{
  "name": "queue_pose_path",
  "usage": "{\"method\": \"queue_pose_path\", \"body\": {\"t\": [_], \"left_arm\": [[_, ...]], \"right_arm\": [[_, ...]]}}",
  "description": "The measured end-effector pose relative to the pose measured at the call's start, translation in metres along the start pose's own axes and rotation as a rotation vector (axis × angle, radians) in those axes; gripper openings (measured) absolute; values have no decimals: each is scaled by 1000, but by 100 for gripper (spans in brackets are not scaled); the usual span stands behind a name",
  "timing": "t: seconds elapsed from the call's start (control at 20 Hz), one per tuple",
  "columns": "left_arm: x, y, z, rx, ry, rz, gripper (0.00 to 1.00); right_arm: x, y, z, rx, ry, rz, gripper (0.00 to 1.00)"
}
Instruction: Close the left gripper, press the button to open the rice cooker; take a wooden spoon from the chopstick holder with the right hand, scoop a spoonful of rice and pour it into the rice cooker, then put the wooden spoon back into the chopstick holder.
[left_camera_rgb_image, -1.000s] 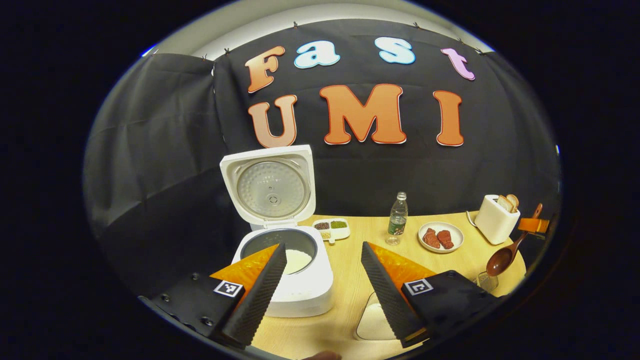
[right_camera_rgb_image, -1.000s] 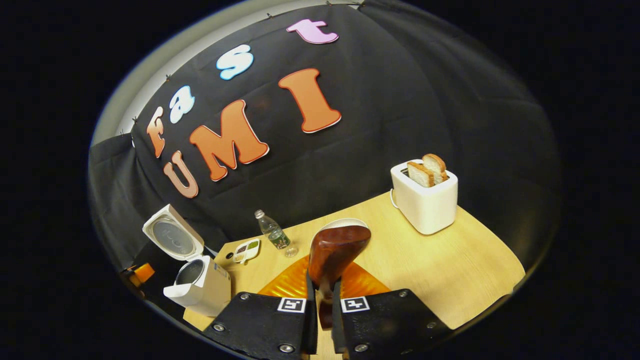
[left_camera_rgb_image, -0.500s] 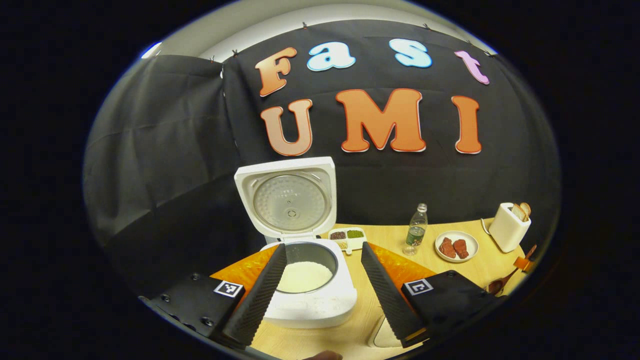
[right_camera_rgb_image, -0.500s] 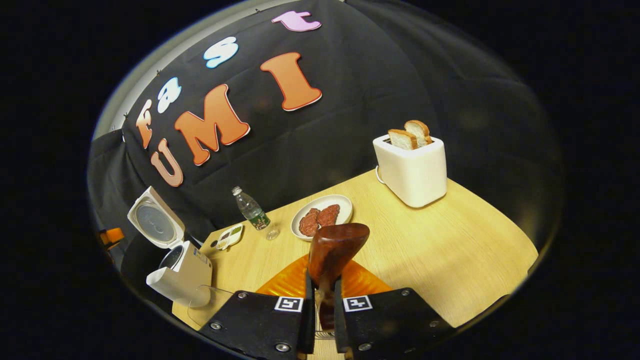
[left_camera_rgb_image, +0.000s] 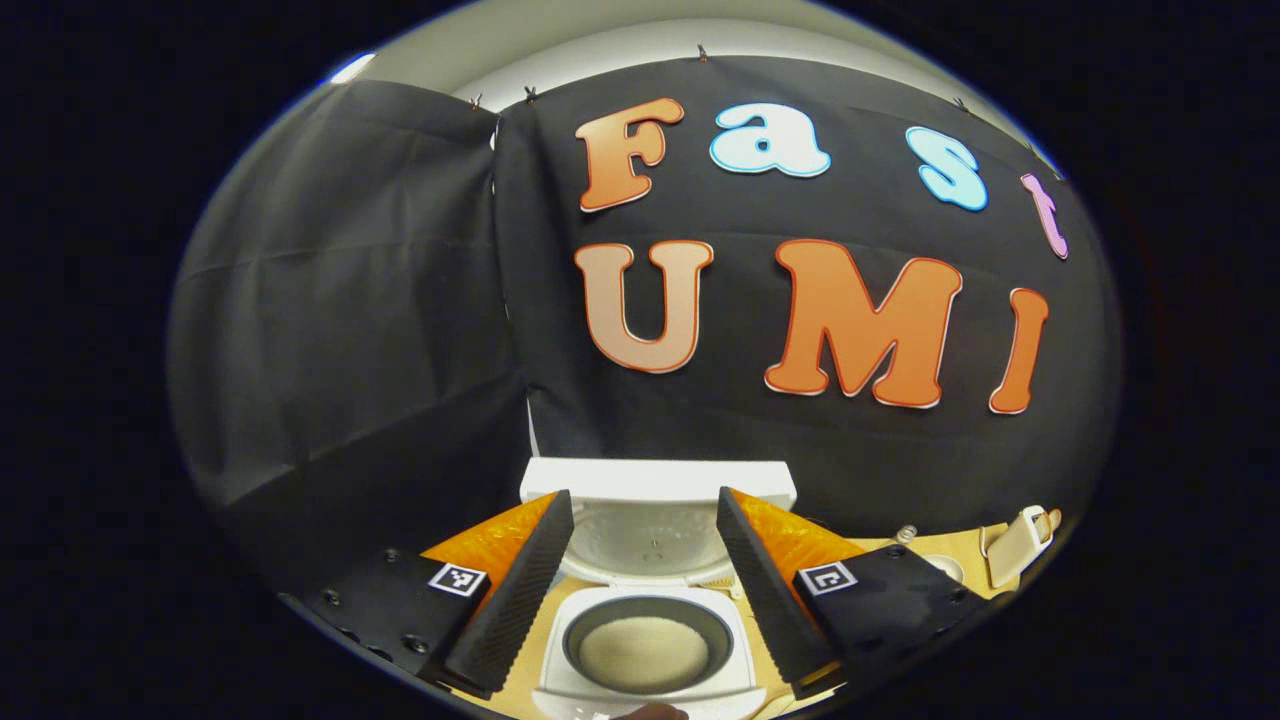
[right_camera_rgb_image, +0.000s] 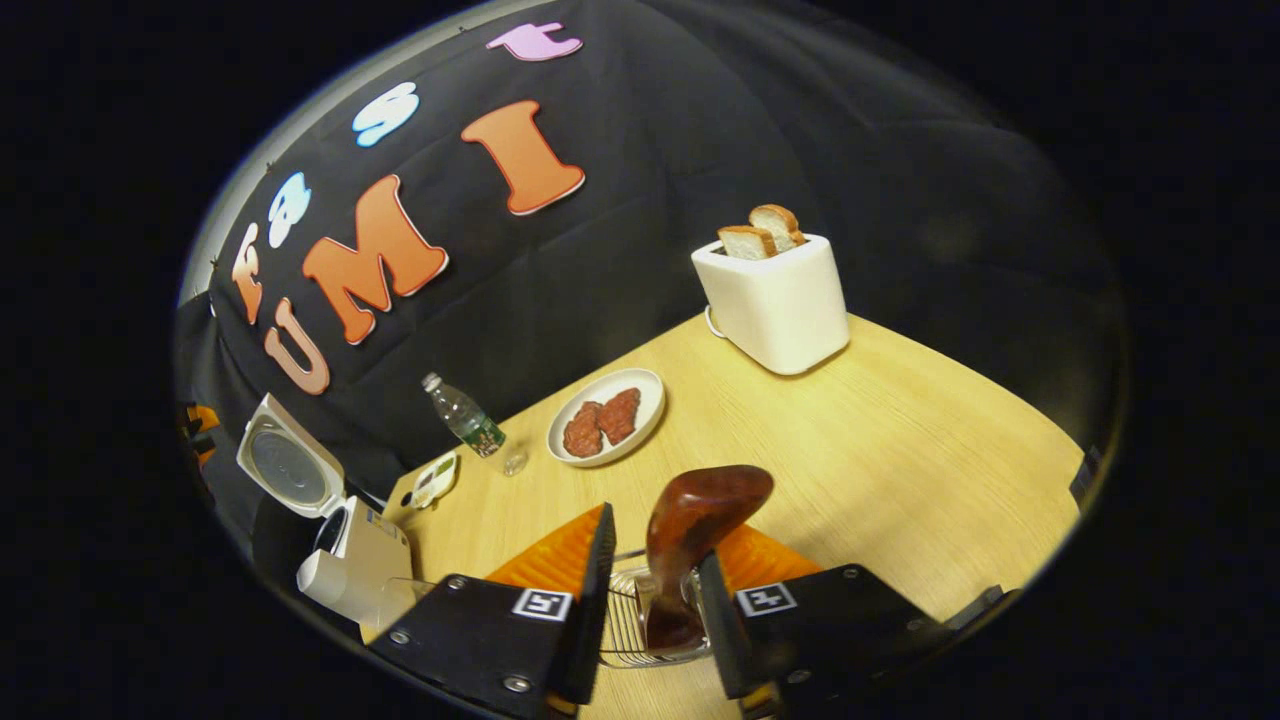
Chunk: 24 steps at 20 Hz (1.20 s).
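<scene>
While bowl-up, the wooden spoon stands upright.

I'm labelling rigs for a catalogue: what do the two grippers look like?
Both the left gripper and right gripper have black bolted finger mounts, each carrying a small square black-and-white marker, with ribbed translucent orange panels behind the long, tapering, ridged fingers.

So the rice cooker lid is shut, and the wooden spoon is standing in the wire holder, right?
Not quite. The rice cooker lid is open, standing up behind the pot of rice, as the left gripper view shows. The wooden spoon does stand in the wire holder.
</scene>
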<state>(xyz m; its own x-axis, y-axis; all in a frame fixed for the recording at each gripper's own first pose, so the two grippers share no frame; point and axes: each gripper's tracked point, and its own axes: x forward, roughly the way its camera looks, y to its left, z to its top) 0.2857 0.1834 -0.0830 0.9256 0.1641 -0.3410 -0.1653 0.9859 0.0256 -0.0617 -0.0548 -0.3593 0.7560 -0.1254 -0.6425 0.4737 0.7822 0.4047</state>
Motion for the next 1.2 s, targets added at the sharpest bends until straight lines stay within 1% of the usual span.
{"method": "queue_pose_path", "body": {"t": [0.05, 0.1, 0.15, 0.2, 0.25, 0.35, 0.45, 0.5, 0.55, 0.6, 0.65, 0.7, 0.75, 0.8, 0.85, 0.9, 1.05, 1.2], "left_arm": [[19, -3, 8, -13, 5, -12, 97], [37, -4, 10, -33, 25, -24, 97], [55, -10, 4, -49, 67, -50, 97], [73, -11, 0, -60, 108, -49, 98], [91, -13, -7, -63, 143, -52, 98], [120, -13, -23, -9, 231, -23, 96], [138, -12, -45, 15, 326, -23, 96], [141, -4, -47, 54, 356, 25, 96], [142, 0, -53, 65, 392, 40, 99], [141, 0, -57, 72, 438, 37, 100], [140, -1, -68, 75, 495, 36, 96], [134, -4, -79, 60, 561, 29, 96], [124, -8, -94, 44, 634, 22, 96], [108, -8, -116, 32, 718, 30, 100], [83, -8, -134, 34, 803, 26, 100], [65, -10, -147, 27, 841, 12, 97], [37, -6, -182, 51, 937, 15, 100], [3, -5, -245, 44, 1085, 35, 97]], "right_arm": [[-5, 0, 7, -1, -16, -12, 59], [-12, 0, 14, -7, -31, -20, 63], [-19, 1, 20, -14, -45, -32, 74], [-26, 1, 26, -23, -53, -44, 79], [-34, 4, 31, -38, -60, -51, 87], [-52, 8, 49, -85, -106, -75, 93], [-72, 16, 65, -135, -148, -88, 94], [-82, 20, 72, -156, -159, -91, 94], [-89, 23, 79, -169, -170, -89, 95], [-96, 26, 86, -173, -178, -84, 95], [-100, 30, 91, -171, -186, -74, 95], [-103, 34, 96, -168, -194, -61, 95], [-104, 37, 99, -165, -202, -53, 95], [-104, 38, 102, -165, -210, -42, 95], [-104, 40, 103, -166, -213, -35, 95], [-105, 42, 103, -168, -214, -21, 95], [-99, 49, 99, -172, -186, 11, 95], [-94, 61, 97, -200, -174, 46, 95]]}}
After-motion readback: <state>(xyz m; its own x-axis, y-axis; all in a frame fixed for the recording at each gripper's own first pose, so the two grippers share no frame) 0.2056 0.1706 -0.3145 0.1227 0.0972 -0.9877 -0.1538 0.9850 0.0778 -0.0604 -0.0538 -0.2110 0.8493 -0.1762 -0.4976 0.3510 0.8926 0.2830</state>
